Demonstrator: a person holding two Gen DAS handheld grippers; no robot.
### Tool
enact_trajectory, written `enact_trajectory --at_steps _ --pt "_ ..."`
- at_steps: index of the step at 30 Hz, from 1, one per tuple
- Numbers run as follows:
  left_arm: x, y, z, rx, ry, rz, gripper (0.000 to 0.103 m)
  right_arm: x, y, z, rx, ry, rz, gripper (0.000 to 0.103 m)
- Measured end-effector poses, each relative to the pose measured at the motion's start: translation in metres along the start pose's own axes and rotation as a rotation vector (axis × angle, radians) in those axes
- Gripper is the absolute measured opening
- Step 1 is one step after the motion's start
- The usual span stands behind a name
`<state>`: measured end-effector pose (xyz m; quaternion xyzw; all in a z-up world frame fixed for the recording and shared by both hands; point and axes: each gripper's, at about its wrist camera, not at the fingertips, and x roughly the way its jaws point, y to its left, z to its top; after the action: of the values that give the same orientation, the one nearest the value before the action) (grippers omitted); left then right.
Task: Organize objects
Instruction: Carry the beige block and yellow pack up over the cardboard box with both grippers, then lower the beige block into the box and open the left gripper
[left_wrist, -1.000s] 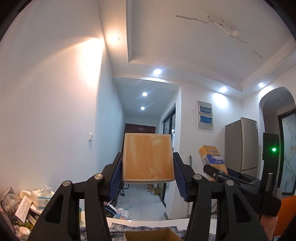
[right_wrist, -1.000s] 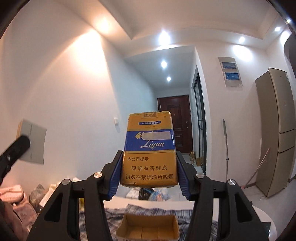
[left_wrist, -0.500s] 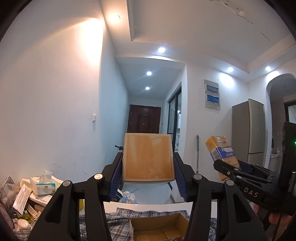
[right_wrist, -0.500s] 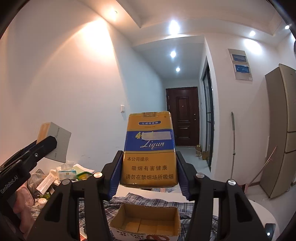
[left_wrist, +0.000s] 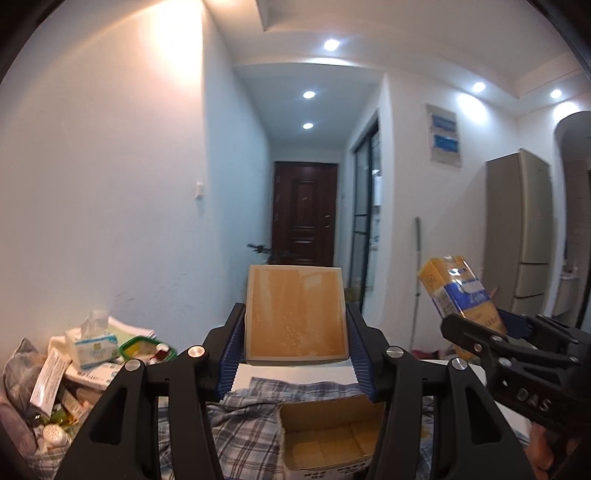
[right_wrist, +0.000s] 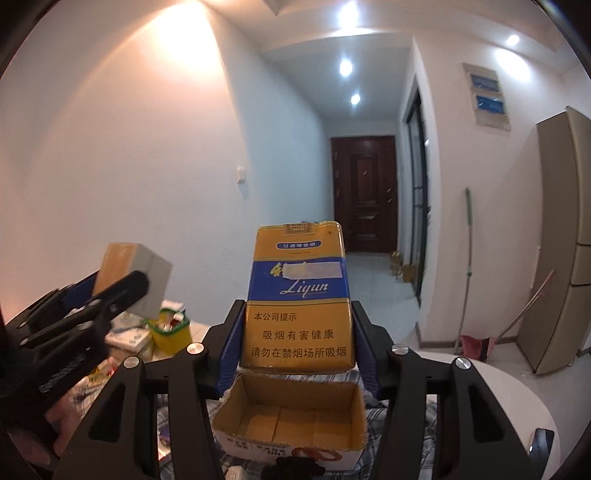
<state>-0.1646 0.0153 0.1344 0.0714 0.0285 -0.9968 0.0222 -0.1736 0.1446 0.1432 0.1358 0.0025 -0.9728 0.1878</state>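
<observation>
My left gripper (left_wrist: 295, 345) clamps a tan flat box (left_wrist: 296, 314); my right gripper (right_wrist: 297, 341) clamps the yellow cigarette pack (right_wrist: 299, 295). The open cardboard carton (right_wrist: 291, 421) sits at 6 o'clock below both.

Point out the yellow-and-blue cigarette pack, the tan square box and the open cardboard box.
Cigarette pack (right_wrist: 298, 295), right wrist view, blue band.
Tan square box (left_wrist: 296, 313), left wrist view, front face.
Open cardboard box (right_wrist: 291, 421), right wrist view, inner floor.
</observation>
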Motion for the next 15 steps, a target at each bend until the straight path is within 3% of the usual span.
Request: enact_trajectory --at_steps 5,8,15 --pt "0.036 -0.002 -0.011 -0.005 0.11 -0.029 0.054 0.022 -0.008 -0.005 0.002 0.04 -0.039 0.053" --pt "0.058 -0.008 -0.023 0.014 0.167 -0.01 0.054 0.031 -0.02 -0.006 0.021 0.059 -0.067 0.053" --pt "0.1 -0.026 -0.049 0.059 0.288 -0.014 0.054 0.062 -0.039 -0.018 0.065 0.156 -0.035 0.053"
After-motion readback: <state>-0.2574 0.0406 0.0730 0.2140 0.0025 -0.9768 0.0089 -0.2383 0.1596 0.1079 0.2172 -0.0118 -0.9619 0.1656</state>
